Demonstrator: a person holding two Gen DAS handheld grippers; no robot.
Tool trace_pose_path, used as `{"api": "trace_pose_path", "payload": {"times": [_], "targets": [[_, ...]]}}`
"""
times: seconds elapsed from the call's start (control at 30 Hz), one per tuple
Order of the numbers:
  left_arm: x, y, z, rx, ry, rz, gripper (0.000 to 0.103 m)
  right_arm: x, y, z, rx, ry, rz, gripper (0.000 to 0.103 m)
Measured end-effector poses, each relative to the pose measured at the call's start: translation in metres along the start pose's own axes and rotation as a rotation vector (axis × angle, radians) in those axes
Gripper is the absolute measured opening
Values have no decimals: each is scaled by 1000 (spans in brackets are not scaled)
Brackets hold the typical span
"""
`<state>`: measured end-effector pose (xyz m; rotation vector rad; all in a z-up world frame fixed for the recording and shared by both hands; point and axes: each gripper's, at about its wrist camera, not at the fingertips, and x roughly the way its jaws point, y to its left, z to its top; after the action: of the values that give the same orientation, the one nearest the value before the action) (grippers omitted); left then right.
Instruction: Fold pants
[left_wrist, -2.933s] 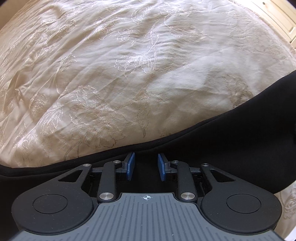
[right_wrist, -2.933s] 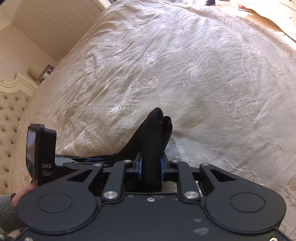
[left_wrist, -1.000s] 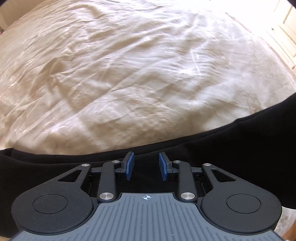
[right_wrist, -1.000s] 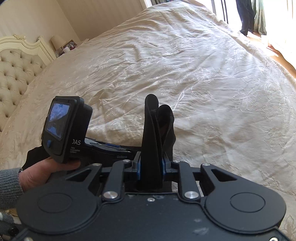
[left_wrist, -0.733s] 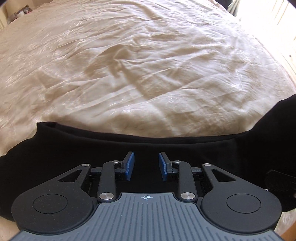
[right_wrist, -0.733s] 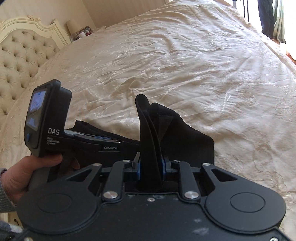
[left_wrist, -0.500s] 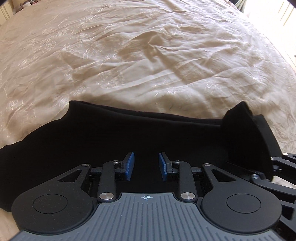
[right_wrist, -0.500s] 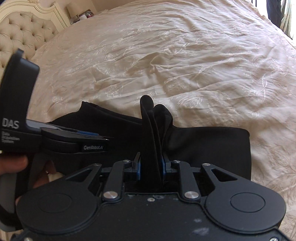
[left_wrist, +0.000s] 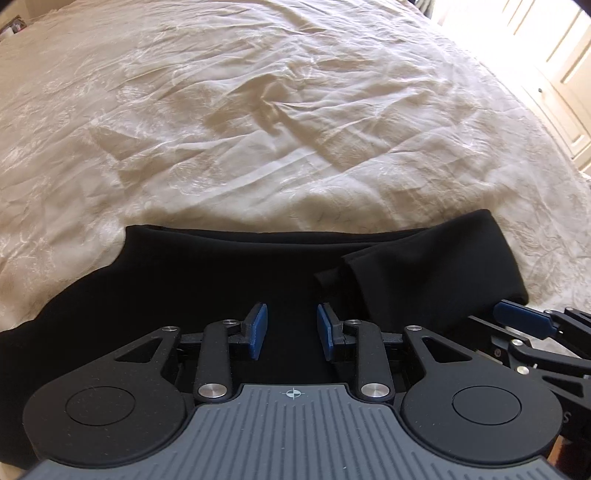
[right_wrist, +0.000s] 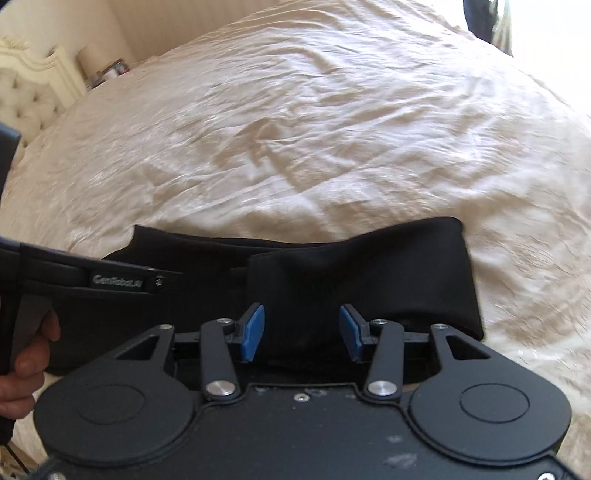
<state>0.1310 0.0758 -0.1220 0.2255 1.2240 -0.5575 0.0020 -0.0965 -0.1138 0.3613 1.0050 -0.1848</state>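
Pants (left_wrist: 207, 288) black, folded flat on bedspread (left_wrist: 258, 110), rt end doubled.

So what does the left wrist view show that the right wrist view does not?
Only the left wrist view shows cream cabinet doors and the right gripper from the side, beside the folded end of the pants.

Only the right wrist view shows the tufted headboard, the person's hand on the left gripper's handle, and dark cloth hanging by a window.

Both show the black pants lying on the cream bedspread, jaws open.
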Motion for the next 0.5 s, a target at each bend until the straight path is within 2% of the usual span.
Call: {"api": "trace_pose_path", "payload": {"times": [0.1,0.17,0.27,0.3,0.33,0.4,0.5], "targets": [[13,-19,4,-19,33,-79,30,-7,-30,-4,48,17,-66,42],[22,-29,5,-27,63,-100,31,-11,-44,-8,68,33,-105,44],[33,-40,4,-60,104,-123,31,-12,-56,-15,72,51,-116,44],[35,-42,4,-65,107,-133,35,-13,-58,-17,70,57,-115,44],[39,-47,5,-63,115,-118,39,-14,-60,-19,68,62,-110,44],[50,-52,5,-62,134,-51,41,-15,-62,-21,69,66,-91,44],[65,-54,5,-79,171,-40,41,-12,-61,-22,56,79,-59,44]]}}
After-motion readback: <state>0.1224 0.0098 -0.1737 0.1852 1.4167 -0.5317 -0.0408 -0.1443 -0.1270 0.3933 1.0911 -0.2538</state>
